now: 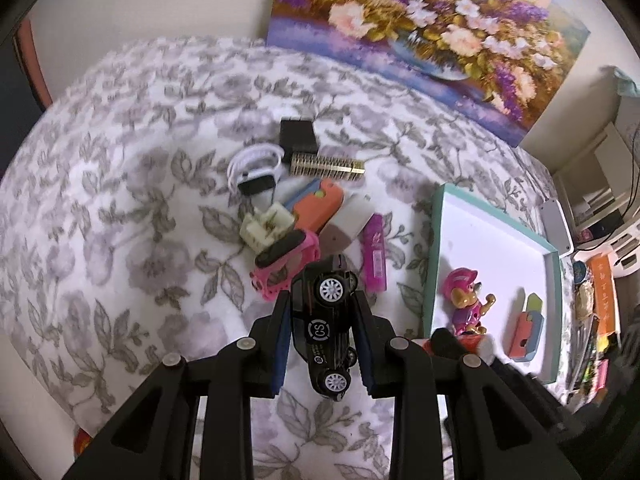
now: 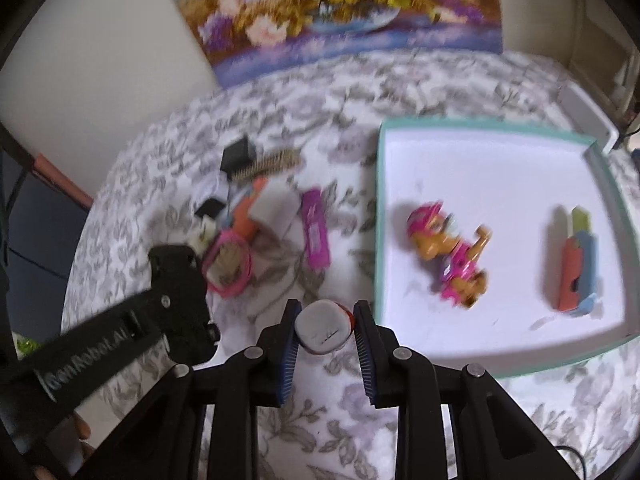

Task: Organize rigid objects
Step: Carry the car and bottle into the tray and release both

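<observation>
In the left wrist view my left gripper [image 1: 322,300] is shut on a black toy car [image 1: 324,320], held nose-up above the floral bedcover. My right gripper [image 2: 328,312] is shut on a small round grey-topped object with a red rim [image 2: 324,326], just left of the teal tray's near corner. The teal tray [image 2: 378,208] has a white floor holding a pink-helmeted pup figure [image 2: 452,252] and a multicoloured block toy [image 2: 576,264]. That tray [image 1: 434,260] and the pup figure [image 1: 464,300] also show at the right of the left wrist view.
A pile lies on the bedcover: black box [image 1: 298,136], gold comb [image 1: 326,164], white band [image 1: 256,164], orange piece [image 1: 320,204], grey-white block [image 1: 348,224], magenta lighter [image 1: 374,256], pink frame [image 1: 288,264]. A flower painting [image 1: 420,20] leans at the back. The left gripper's black body [image 2: 180,292] is beside the pile.
</observation>
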`<state>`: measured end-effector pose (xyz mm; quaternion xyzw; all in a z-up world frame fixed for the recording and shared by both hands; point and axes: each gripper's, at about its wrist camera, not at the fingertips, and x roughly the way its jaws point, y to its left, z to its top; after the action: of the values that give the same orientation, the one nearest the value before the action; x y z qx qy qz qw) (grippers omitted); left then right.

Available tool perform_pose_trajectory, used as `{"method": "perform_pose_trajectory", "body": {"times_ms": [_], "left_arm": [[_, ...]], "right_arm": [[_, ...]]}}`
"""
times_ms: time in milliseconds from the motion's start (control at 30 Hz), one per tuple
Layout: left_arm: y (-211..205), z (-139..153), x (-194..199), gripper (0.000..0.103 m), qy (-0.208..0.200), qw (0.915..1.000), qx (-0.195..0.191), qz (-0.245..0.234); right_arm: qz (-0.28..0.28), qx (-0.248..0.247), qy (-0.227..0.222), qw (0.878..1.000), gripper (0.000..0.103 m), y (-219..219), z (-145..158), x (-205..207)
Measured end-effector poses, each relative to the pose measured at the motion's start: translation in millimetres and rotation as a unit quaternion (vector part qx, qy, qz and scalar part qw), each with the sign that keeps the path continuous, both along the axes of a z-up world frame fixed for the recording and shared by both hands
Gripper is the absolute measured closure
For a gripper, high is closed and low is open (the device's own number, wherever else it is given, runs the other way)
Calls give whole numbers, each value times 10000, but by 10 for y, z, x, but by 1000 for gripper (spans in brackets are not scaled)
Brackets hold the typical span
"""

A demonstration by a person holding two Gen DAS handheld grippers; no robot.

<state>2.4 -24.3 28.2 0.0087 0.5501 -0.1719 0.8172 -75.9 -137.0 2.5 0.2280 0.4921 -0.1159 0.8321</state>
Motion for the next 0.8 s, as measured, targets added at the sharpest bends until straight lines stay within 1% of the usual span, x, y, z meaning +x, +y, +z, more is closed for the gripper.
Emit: {"method": "perform_pose_trajectory", "body": {"times_ms": [100, 167, 267, 367, 433, 533, 667, 800], "left_arm": [[-54, 33, -22, 73, -55, 9999, -114, -96], [-118, 42, -51, 73, -112, 9997, -77, -193], [-264, 43, -119, 73, -155, 9992, -98, -352], [-465, 47, -211, 73, -152, 9977, -239, -620], [-617, 66, -285, 73, -251, 9959, -280, -819], [-845, 81, -392, 73, -384, 9922, -286, -1149], [-1118, 87, -511, 73, -553, 9860, -283, -1545], [-1338, 92, -563, 73, -726, 9802, -263, -1822]], "right_arm": [[-177, 29, -252, 9995, 74, -103, 104, -40], [-391, -41, -383, 9985, 74, -205, 153, -83], [-687, -324, -446, 9961, 74, -355, 209, -137], [-1046, -838, -363, 9903, 74, -544, 230, -196], [-1292, -966, -346, 9863, 74, -697, 221, -264], [-1715, -802, -358, 9813, 74, -958, 179, -399], [-2318, -610, -435, 9699, 74, -1264, 143, -610], [-2693, -726, -463, 9592, 74, -1443, 151, -785]]}}
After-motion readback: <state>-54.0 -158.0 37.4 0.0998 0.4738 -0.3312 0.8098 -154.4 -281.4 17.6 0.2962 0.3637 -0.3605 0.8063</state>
